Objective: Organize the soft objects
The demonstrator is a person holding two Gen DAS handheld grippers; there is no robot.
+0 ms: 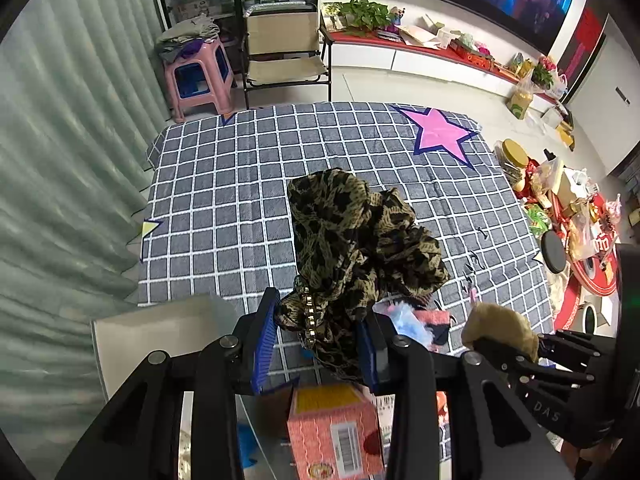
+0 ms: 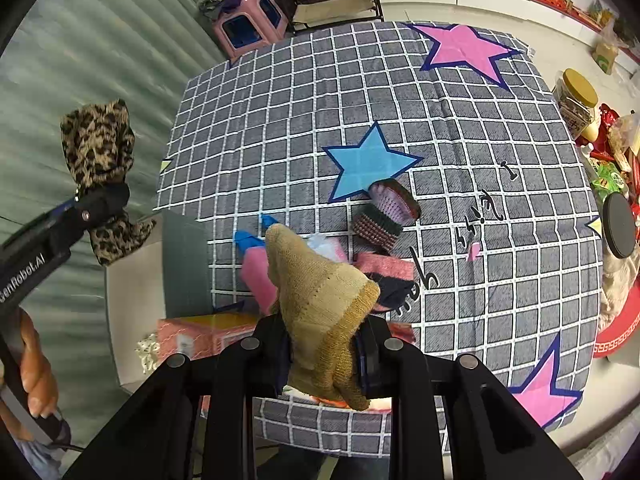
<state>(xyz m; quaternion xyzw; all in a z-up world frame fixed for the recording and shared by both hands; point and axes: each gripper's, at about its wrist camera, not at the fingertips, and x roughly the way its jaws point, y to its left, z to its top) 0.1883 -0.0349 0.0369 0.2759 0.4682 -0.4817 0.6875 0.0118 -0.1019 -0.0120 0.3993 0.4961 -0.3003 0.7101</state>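
Thin leopard-print cloth [image 1: 360, 240], ribbed tan knit sock [image 2: 320, 300], matt checked sheet [image 2: 280, 120].

Bright even light, fisheye-warped edges, sharp

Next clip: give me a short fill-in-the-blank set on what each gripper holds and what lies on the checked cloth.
1. The left gripper is shut on a fabric piece with a ____ print.
2. The right gripper is shut on a ____-coloured knitted sock.
3. On the checked cloth, the rolled striped sock lies against a blue ____.

Missing words: leopard; tan; star
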